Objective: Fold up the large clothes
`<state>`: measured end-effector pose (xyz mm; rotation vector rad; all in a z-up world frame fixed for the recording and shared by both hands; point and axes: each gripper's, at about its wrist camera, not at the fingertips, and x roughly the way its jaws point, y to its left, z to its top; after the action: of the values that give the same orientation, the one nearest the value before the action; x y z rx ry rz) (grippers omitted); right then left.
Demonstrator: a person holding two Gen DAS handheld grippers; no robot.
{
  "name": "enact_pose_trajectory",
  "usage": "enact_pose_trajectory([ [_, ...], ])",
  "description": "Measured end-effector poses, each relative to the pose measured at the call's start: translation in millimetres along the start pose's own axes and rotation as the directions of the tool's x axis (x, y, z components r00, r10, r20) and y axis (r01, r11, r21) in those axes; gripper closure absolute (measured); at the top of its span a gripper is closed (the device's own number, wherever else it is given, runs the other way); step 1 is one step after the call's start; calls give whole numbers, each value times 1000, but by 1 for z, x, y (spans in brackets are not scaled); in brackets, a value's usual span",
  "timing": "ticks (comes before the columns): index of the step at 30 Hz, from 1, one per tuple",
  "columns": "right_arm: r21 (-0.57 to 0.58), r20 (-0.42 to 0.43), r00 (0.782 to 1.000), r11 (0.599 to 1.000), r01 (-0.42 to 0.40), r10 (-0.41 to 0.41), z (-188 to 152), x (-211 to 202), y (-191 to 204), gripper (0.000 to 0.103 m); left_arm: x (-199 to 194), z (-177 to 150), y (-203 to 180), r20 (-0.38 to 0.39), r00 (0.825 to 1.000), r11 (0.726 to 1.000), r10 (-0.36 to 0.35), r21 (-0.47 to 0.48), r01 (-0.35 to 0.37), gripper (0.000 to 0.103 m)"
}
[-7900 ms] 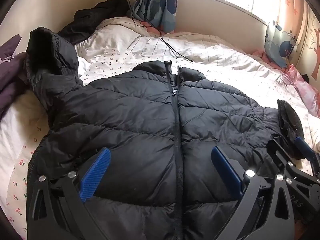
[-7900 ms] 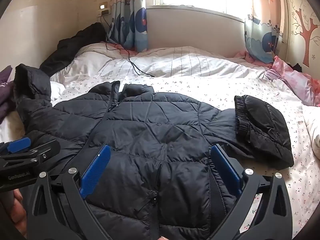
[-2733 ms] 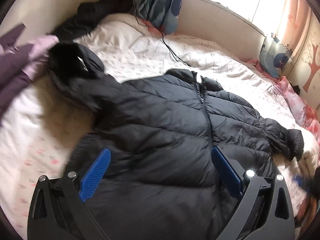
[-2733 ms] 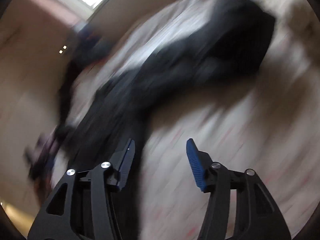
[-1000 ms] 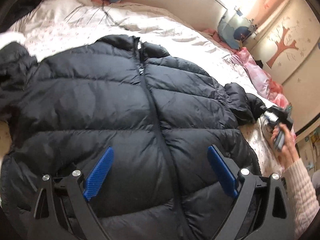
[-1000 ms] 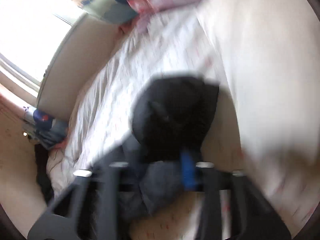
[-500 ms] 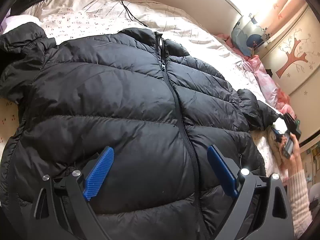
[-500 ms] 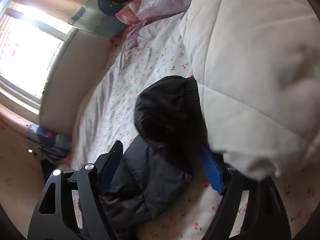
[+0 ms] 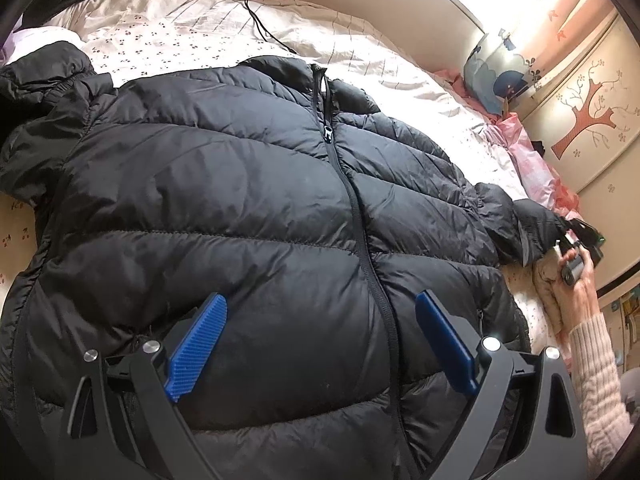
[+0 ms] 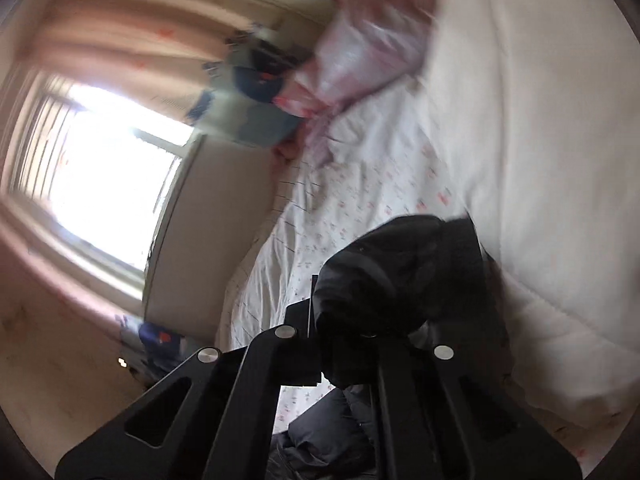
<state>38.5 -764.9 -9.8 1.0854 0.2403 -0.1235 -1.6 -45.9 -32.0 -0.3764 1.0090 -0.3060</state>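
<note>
Jacket sleeve cuff (image 10: 404, 276) now sits pinched in your right gripper (image 10: 360, 332), whose fingers have just closed; left gripper (image 9: 320, 344) hovers spread, so fold the sleeve inward.

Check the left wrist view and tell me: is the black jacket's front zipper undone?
No, the zipper runs closed down the middle of the black puffer jacket, from the collar to near the hem, with both front panels joined.
</note>
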Motion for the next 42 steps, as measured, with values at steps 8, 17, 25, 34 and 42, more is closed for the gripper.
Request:
enact_pose_trajectory([
  [8,-345,57,998,937,56,-38,2,-34,97,99,-28,3,3,62,998,999,-25,-26,27,12],
  [17,-672,-45,992,731,-115,115,-121,-35,274,99,-76,6,35,173,974,989,147,-55,-139,12],
  [25,-766,-296,939,543,-344,177,-318,-16,385,99,-129,5,84,250,952,977,179,-157,-142,11],
  [34,-796,-545,831,381,-470,-113,-565,27,356,86,-174,2,136,289,935,949,205,-294,-117,9],
  [42,-648,-755,586,466,-602,-292,-633,40,307,19,-179,0,151,297,938,937,180,-342,-71,9],
])
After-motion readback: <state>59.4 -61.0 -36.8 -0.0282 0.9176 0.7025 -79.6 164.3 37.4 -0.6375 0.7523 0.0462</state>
